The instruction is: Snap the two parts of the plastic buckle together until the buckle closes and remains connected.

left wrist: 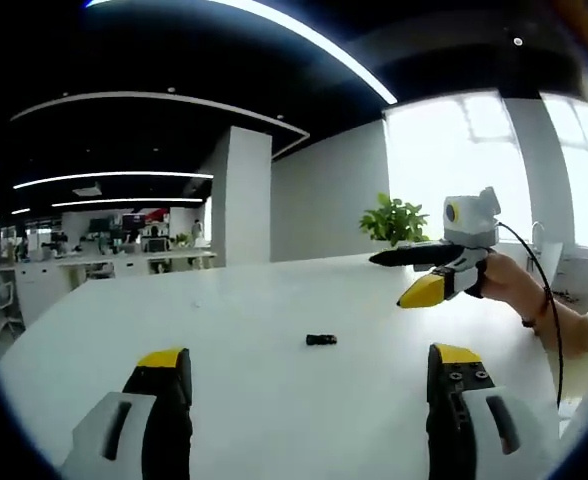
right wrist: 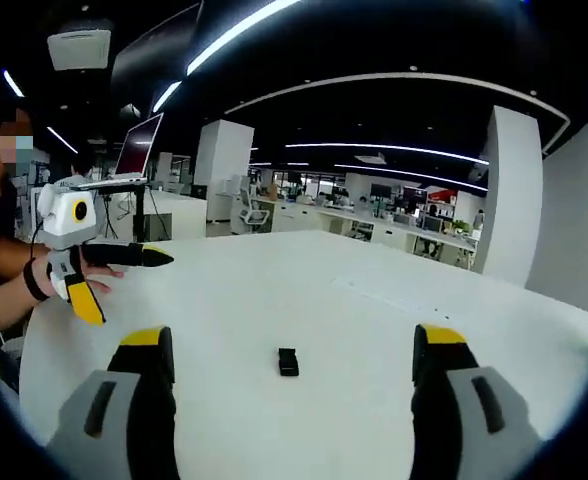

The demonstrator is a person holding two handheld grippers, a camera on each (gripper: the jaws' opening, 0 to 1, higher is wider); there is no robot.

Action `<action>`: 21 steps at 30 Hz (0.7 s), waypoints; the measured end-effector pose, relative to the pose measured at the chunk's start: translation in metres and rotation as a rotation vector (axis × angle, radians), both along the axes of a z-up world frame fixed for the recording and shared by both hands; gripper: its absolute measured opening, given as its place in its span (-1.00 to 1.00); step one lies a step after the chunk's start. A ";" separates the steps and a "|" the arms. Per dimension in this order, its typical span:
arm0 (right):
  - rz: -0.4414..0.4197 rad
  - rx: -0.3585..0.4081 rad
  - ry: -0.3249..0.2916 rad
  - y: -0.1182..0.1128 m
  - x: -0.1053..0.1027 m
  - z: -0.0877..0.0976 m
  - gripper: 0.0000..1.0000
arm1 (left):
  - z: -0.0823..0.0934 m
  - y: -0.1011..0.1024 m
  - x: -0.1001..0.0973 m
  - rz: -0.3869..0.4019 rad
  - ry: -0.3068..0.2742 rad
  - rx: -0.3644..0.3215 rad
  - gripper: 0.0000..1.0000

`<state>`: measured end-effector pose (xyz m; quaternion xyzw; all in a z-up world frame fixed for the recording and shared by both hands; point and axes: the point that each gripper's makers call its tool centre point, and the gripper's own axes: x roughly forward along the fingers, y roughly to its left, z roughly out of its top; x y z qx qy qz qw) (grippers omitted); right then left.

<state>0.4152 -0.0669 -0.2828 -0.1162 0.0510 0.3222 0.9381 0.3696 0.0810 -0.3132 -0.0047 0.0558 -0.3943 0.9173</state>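
Note:
A small black plastic buckle [left wrist: 321,339] lies on the white table [left wrist: 224,320], just beyond my left gripper [left wrist: 308,355], which is open wide and holds nothing. In the right gripper view the same buckle [right wrist: 288,361] sits between and slightly ahead of my right gripper [right wrist: 292,338], also open and holding nothing. It is too small to tell whether its two parts are joined. A hand holds the right gripper [left wrist: 414,275] above the table at the right. The left gripper [right wrist: 124,275] hovers at the left, also held by a hand.
The white table [right wrist: 354,300] is broad and round-edged. A potted plant [left wrist: 394,220] stands at its far side. A laptop on a stand [right wrist: 134,155] and office desks [right wrist: 394,230] lie beyond the table. A white pillar [left wrist: 242,195] rises behind it.

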 end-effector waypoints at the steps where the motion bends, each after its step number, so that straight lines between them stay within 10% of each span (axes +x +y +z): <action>1: -0.003 0.001 -0.002 -0.001 -0.003 0.001 0.99 | 0.000 0.000 0.000 -0.001 -0.002 0.001 0.99; 21: -0.023 0.024 -0.035 -0.017 -0.057 -0.005 0.96 | 0.005 -0.003 -0.040 -0.036 -0.038 0.071 0.99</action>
